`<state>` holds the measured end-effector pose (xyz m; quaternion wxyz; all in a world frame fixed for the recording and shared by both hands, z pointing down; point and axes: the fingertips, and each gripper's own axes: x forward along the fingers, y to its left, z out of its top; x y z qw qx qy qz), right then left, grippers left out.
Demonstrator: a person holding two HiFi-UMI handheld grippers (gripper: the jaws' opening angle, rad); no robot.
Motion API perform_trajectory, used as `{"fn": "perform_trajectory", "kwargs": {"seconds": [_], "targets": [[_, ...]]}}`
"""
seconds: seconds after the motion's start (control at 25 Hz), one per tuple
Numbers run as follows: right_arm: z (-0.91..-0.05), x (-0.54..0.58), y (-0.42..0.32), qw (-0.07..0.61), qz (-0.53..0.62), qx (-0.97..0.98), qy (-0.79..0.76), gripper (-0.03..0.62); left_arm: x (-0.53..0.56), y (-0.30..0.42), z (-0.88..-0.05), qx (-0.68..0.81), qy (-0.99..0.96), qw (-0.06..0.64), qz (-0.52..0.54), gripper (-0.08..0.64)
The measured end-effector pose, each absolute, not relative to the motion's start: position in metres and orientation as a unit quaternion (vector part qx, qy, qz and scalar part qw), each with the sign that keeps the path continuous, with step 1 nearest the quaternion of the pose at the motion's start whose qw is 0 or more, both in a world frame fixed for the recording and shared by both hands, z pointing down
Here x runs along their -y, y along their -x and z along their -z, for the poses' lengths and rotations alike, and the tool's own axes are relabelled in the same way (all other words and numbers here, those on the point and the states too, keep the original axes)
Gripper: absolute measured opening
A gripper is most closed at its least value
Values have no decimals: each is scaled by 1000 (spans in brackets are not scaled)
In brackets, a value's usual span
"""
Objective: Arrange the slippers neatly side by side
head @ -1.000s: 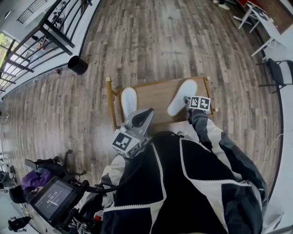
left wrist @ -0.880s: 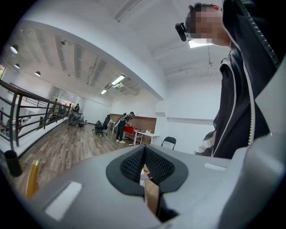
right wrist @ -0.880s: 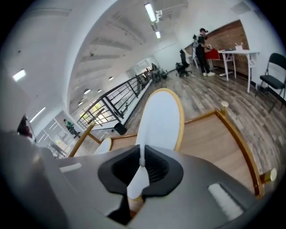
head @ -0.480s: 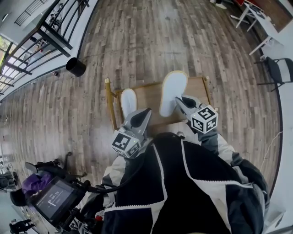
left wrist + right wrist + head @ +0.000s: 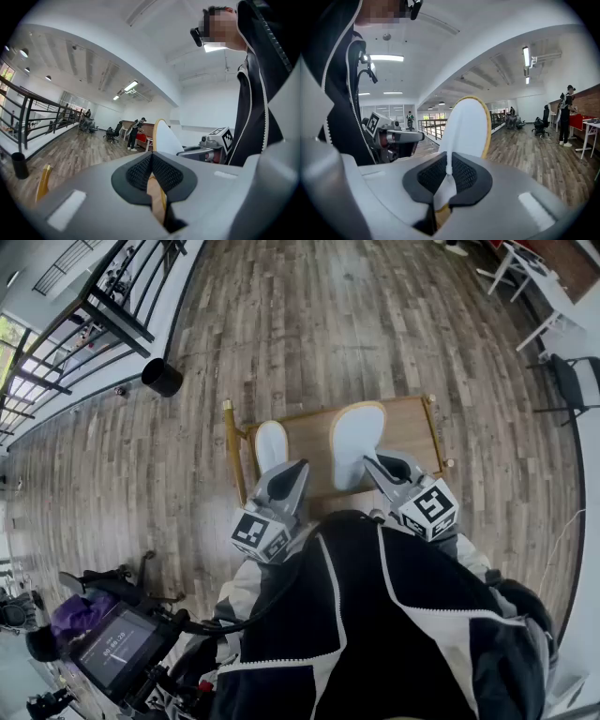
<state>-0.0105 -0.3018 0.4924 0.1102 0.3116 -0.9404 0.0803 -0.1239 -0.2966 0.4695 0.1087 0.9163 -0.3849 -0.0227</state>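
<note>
**Both slippers gripped over the table**

The left gripper is clamping the heel edge of the left slipper. The right gripper is pinching the right slipper likewise. Both slippers are extending over the low wooden table, apart, with long axes roughly parallel and toes pointing toward its far edge.

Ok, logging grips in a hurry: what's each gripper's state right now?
Left gripper: closed on the left slipper.
Right gripper: closed on the right slipper.
</note>
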Motion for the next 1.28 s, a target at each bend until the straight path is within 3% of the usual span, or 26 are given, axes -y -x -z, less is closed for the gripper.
{"fn": "perform_trajectory", "kwargs": {"seconds": [0.56,1.28], "targets": [[-527,325,36,119,-121,946,-278,25,291,138,-481,406,-905,128,21,18],[-730,390,124,292,-256,888,-248,25,276,206,-503,499,-855,141,4,20]]}}
